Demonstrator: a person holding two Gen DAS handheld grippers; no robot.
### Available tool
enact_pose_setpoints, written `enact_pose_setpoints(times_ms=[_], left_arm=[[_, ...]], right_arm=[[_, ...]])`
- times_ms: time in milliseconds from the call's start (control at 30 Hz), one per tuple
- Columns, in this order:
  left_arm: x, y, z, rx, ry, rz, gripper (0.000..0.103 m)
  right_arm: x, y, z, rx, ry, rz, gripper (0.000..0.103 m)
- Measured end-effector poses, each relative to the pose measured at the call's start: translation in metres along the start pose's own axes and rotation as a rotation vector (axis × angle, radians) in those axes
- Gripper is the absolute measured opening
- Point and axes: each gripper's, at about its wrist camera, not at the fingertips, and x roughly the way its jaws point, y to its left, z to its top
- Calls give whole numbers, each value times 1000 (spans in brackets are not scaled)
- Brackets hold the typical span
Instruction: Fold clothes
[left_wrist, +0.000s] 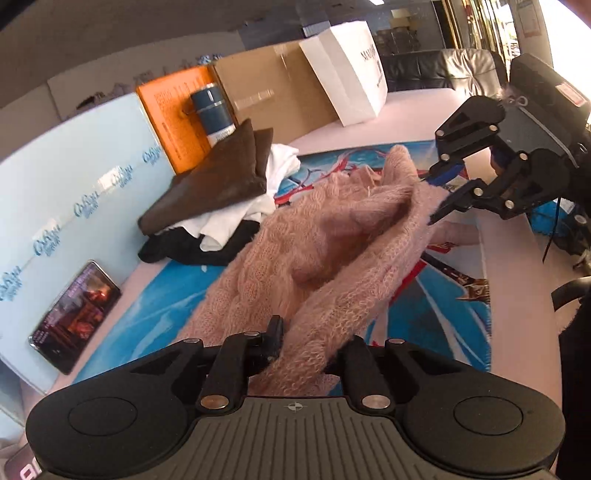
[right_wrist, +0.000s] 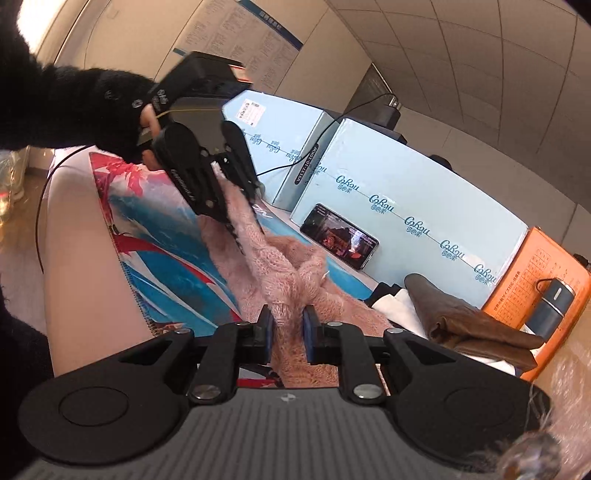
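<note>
A: Why does the fuzzy pink knitted sweater (left_wrist: 317, 254) hang above the pale surface (left_wrist: 517, 280) and its blue-and-red printed mat (left_wrist: 424, 310)?

B: Each gripper pinches an edge, likely stretching it for a fold. The left gripper (left_wrist: 295, 350) has its jaws clamped on knit; the right gripper (right_wrist: 288, 332) likewise.

A: Anything only one view shows?

B: The right wrist view alone shows the person's black sleeve (right_wrist: 66, 107); the left shows the white bag (left_wrist: 351, 74).

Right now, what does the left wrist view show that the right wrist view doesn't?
Only the left wrist view shows the white bag and cardboard box. Only the right wrist view shows the person's hand and black sleeve. Both show the pink sweater, held by the left gripper and right gripper, plus the phone and folded pile.
</note>
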Motion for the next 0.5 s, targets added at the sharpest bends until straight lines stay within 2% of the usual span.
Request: enact_pose_setpoints(times_ms=[100,167,300,367,433,467,500], left_arm=[[-27,-30,-6,1,-38,62,13],[-36,-49,-14,-2,-41,73,18],[-42,-74,-27,-25,1,92,18],[-52,-75,-33,-70,-12,91,20],[-68,-72,-38,-130,-70,71,28],[-78,-69,-41,-165,-114,51,37],[-88,-66,-44,-200,-162,34,42]], right_arm=[[-8,-9,-1,94,-48,18,15],[-15,-15,-3,168,-71,54,15],[-25,-22,-11,264,-46,100,17],[-30,-22,-13,289,-24,118,18],[-40,-25,-15,325,-29,149,30],[-47,-29,-15,356,-57,161,35],[-55,-35,-16,392,-95,169,47]])
